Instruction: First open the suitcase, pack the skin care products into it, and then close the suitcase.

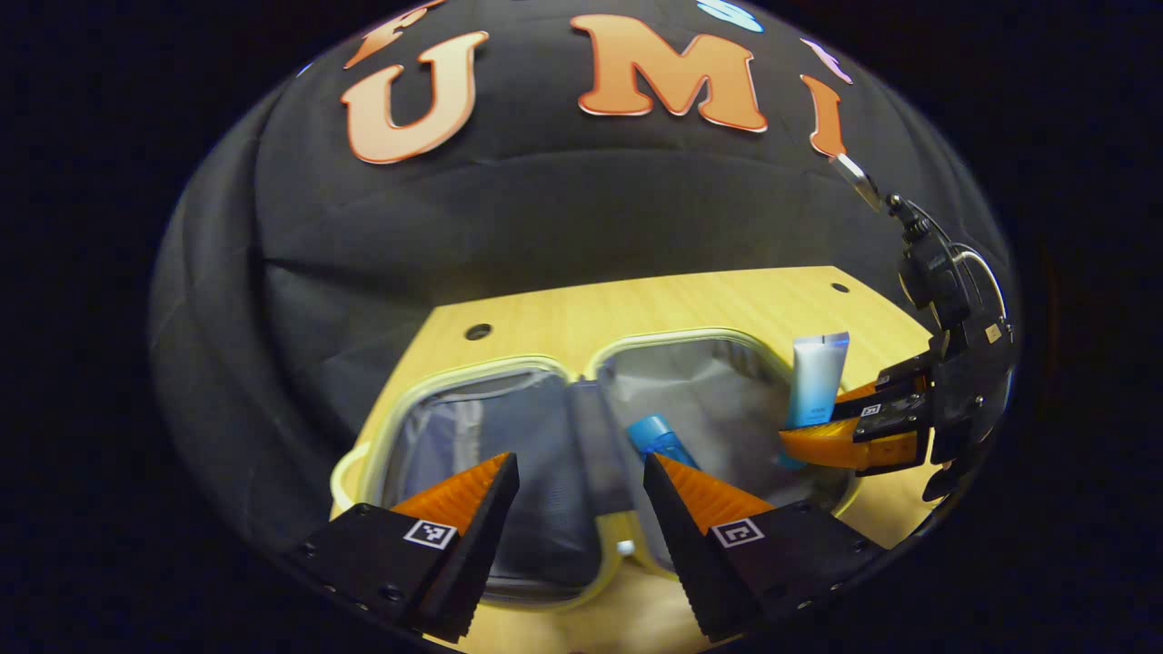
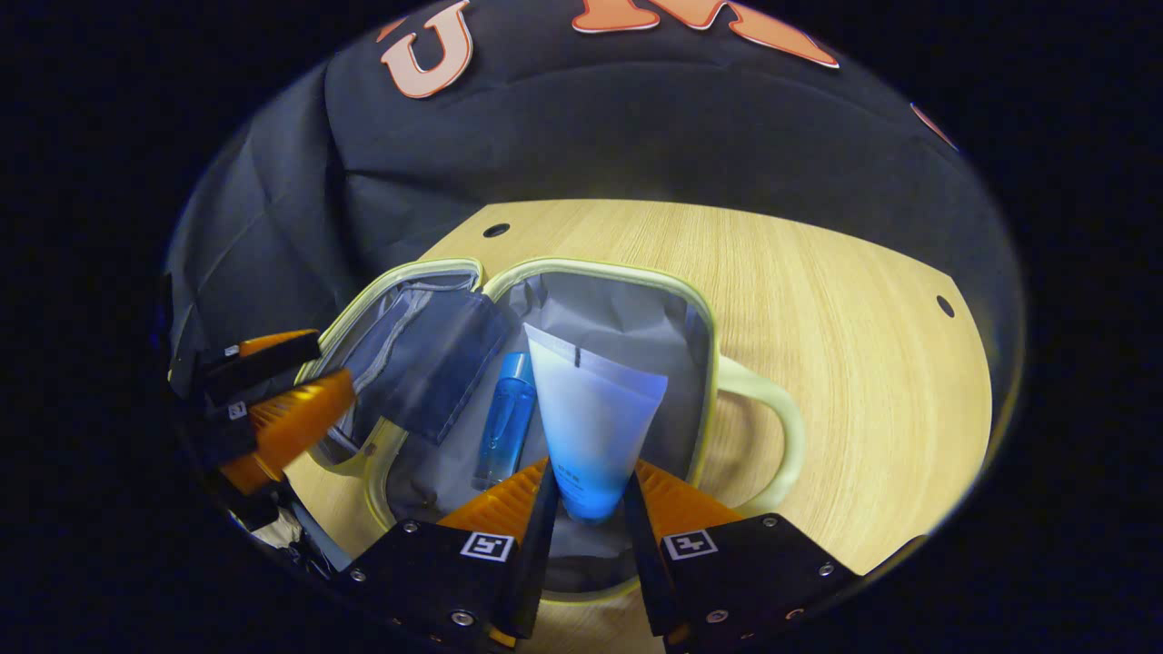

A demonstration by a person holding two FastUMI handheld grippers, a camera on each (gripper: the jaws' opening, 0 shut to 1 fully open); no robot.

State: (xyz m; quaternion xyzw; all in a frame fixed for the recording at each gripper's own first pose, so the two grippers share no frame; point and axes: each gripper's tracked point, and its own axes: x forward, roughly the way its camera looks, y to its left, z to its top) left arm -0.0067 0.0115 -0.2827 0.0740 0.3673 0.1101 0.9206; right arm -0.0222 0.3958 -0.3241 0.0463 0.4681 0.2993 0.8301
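Observation:
The small suitcase point(image 1: 545, 363) point(image 2: 690, 300) lies open and flat on the wooden table, its pale yellow rim around two grey-lined halves. A blue bottle point(image 1: 661, 440) point(image 2: 505, 420) lies in the right half. My right gripper point(image 2: 586, 486) point(image 1: 822, 431) is shut on a white-to-blue tube point(image 2: 591, 427) point(image 1: 815, 380), held over that same half with its crimped end pointing away from the gripper. In the left gripper view my left gripper point(image 1: 581, 468) stands open above the suitcase's hinge with nothing between its fingers; in the right gripper view it point(image 2: 273, 409) is at the left, beside the lid half.
The suitcase's handle point(image 2: 772, 427) sticks out onto the wooden table point(image 2: 845, 309) point(image 1: 636, 309). Round holes mark the tabletop point(image 2: 496, 230) point(image 1: 478, 331). The black cloth wall rises behind the table's far edge.

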